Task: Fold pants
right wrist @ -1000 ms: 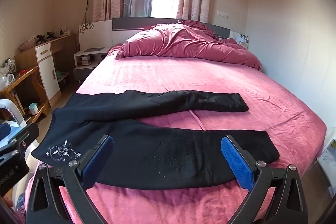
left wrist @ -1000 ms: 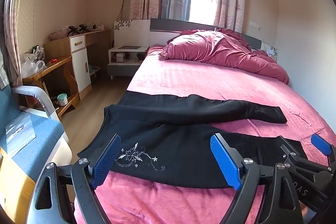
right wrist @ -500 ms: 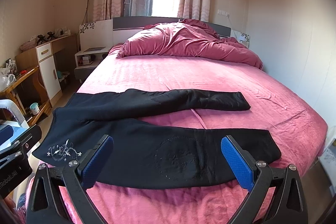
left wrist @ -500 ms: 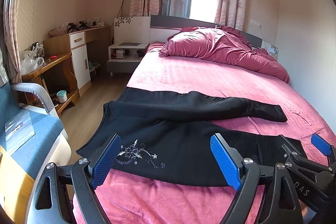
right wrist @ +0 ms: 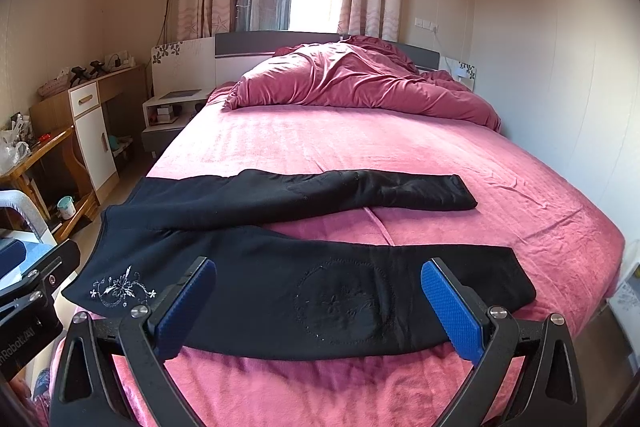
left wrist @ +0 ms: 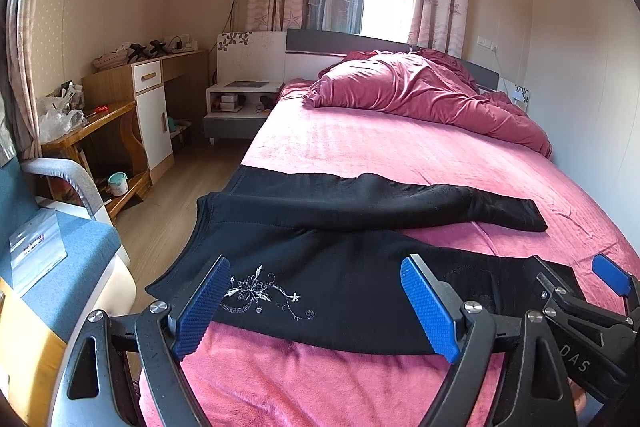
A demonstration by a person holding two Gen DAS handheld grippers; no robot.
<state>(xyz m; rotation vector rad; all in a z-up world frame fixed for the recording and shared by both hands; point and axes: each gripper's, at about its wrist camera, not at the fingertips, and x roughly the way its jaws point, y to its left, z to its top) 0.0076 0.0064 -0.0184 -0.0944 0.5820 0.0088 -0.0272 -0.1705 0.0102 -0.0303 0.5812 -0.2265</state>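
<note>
The pants (left wrist: pixel 344 267) lie spread flat across the near part of the bed (left wrist: pixel 380 155), waist at the left edge, the two legs running right and splayed apart with pink sheet between them. The left claw (left wrist: pixel 316 301) hangs wide open over the waist end, its blue pads either side of the white flower embroidery (left wrist: pixel 260 291), holding nothing. The right claw (right wrist: pixel 318 305) is equally wide open and empty, over the middle of the near leg, straddling a stitched circle (right wrist: pixel 340 303) on the cloth

Only the right view shows the cuff of the near leg (right wrist: pixel 516 291) whole, lying close to the bed's right edge; in the left view the right claw covers that end. Only the left view shows the blue chair (left wrist: pixel 60 259) beside the bed, a clear plastic sleeve (left wrist: pixel 36 247) lying on its seat. Both show the crumpled duvet (right wrist: pixel 360 83) heaped at the headboard, and the wooden worktop (left wrist: pixel 92 119) at the left wall with plastic bags (left wrist: pixel 60 115) on top

A white nightstand (left wrist: pixel 240 103) has an open shelf holding small boxes; what they are I cannot tell. A mint cup (left wrist: pixel 118 183) sits on the worktop's low shelf; its contents are hidden
</note>
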